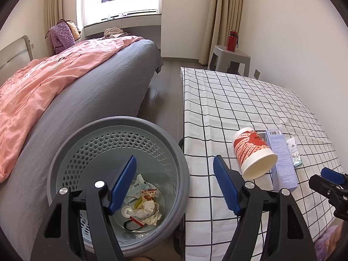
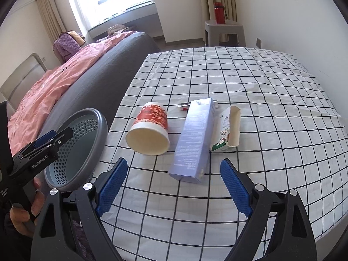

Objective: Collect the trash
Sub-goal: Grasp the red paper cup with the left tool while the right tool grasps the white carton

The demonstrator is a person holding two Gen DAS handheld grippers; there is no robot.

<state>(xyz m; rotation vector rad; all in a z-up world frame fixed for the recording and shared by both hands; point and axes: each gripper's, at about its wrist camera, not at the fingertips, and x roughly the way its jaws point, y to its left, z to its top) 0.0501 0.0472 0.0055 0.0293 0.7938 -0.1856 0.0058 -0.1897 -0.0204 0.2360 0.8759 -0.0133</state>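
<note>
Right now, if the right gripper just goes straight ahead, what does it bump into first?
Probably the tall purple box: it lies on the checked tablecloth right ahead of the open right gripper. The paper cup sits off to the left. Depth is hard to judge.

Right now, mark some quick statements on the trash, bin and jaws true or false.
1. The paper cup lies on its side on the checked tablecloth. True.
2. The left gripper holds the cup. False: its jaws are open and empty, over the bin's rim.
3. The grey bin already has crumpled wrappers in it. True.
4. The lilac box is in the bin. False: it lies on the table beside the cup.
5. The right gripper has open jaws. True.
</note>
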